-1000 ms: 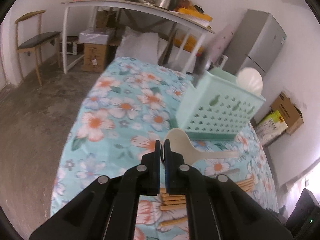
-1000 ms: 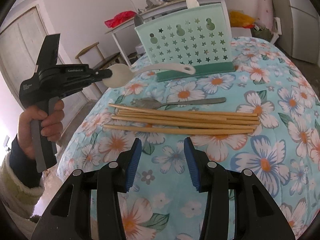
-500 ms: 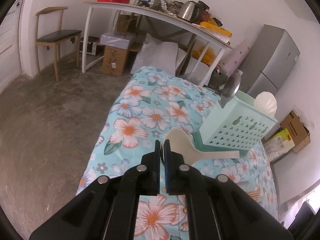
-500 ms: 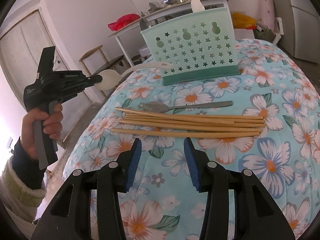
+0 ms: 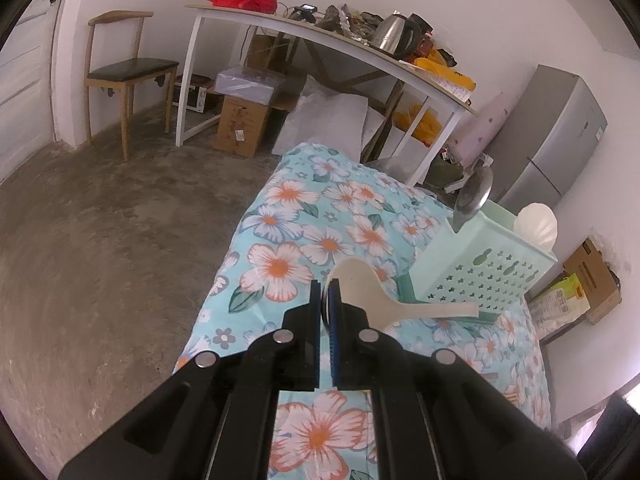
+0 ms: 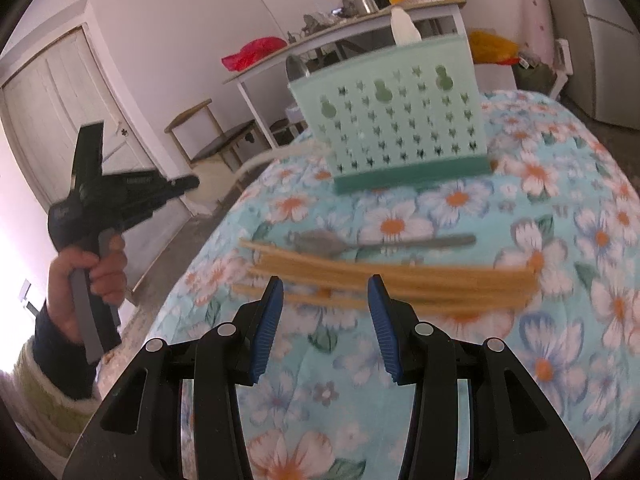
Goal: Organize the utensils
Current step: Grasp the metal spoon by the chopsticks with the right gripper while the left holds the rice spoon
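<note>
My left gripper (image 5: 327,292) is shut on the bowl of a cream plastic rice spoon (image 5: 384,296), held in the air left of the mint utensil basket (image 5: 480,268). The spoon's handle points toward the basket. In the right wrist view the left gripper (image 6: 188,182) and spoon (image 6: 276,156) are blurred. The basket (image 6: 396,120) holds a metal spoon (image 5: 474,196) and a white paddle (image 5: 536,226). My right gripper (image 6: 324,308) is open and empty above several wooden chopsticks (image 6: 400,280). A metal spoon (image 6: 360,242) lies just beyond them.
The table has a floral cloth (image 6: 560,340). Its left edge (image 5: 224,280) drops to a concrete floor. A long white table (image 5: 320,36) with a kettle, a wooden chair (image 5: 124,68), boxes and a grey fridge (image 5: 560,136) stand behind.
My left gripper has pulled back to the left and up with the rice spoon, away from the basket. My right gripper has moved forward over the chopsticks, still open.
</note>
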`<action>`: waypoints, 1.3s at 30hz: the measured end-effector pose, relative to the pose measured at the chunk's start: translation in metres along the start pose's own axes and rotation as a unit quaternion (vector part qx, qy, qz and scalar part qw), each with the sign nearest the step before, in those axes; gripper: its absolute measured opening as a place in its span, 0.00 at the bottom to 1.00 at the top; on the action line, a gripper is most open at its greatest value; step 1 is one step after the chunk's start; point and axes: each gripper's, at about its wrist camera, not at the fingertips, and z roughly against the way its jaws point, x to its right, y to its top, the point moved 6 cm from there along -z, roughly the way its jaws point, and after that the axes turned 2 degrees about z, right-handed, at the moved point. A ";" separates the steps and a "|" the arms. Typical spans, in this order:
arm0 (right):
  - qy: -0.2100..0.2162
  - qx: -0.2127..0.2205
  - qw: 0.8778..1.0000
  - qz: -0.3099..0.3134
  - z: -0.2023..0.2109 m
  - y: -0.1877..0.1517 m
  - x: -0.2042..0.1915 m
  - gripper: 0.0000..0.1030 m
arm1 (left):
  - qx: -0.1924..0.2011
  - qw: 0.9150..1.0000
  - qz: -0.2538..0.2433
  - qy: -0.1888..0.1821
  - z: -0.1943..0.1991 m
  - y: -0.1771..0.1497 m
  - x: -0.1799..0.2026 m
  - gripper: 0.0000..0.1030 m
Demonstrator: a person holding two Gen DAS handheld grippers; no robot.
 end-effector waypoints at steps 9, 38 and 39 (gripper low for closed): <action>-0.040 -0.030 0.997 0.065 -0.047 0.043 0.012 0.41 | 0.009 1.000 0.010 0.008 0.005 0.004 -0.008 0.03; -0.018 -0.204 0.925 0.320 -0.154 0.015 -0.038 0.50 | -0.004 1.000 0.028 -0.001 -0.005 0.002 -0.018 0.03; -0.019 -0.201 0.924 0.324 -0.157 0.015 -0.043 0.51 | -0.004 1.000 0.028 0.000 -0.005 0.002 -0.019 0.03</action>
